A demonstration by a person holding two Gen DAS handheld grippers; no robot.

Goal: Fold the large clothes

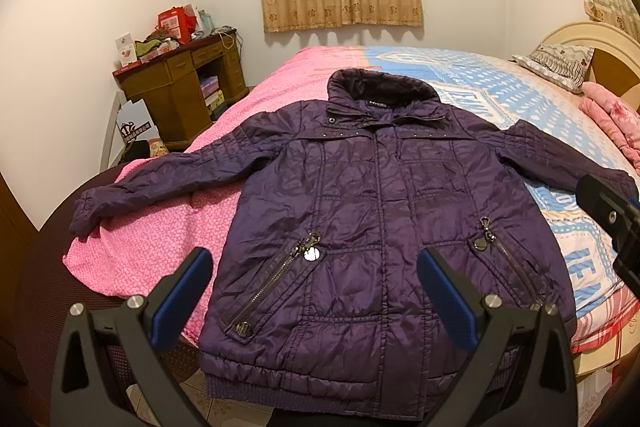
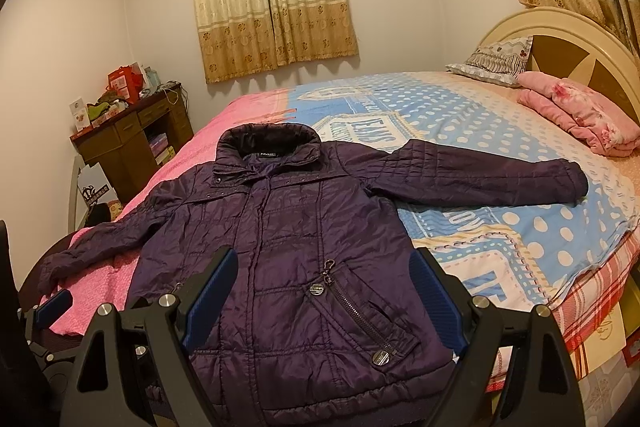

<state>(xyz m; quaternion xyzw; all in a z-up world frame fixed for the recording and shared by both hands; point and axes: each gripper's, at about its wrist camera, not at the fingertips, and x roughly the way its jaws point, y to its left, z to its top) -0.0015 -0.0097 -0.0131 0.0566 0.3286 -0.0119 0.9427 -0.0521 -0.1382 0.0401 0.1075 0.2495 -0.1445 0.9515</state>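
A dark purple quilted jacket [image 1: 360,211] lies flat and face up on the bed, collar away from me, both sleeves spread out; it also shows in the right wrist view [image 2: 288,251]. Its hem hangs at the bed's near edge. My left gripper [image 1: 314,263] is open and empty, held above the jacket's lower front near the left pocket zipper. My right gripper [image 2: 324,267] is open and empty above the right pocket zipper. The right gripper's body shows at the right edge of the left wrist view [image 1: 612,215]; the left gripper shows at the lower left of the right wrist view [image 2: 52,307].
The bed has a pink sheet [image 1: 160,251] on the left and a blue dotted cover [image 2: 500,115] on the right. A pillow [image 2: 496,61] and folded pink blanket [image 2: 580,119] lie by the headboard. A cluttered wooden desk [image 1: 180,83] stands in the left corner.
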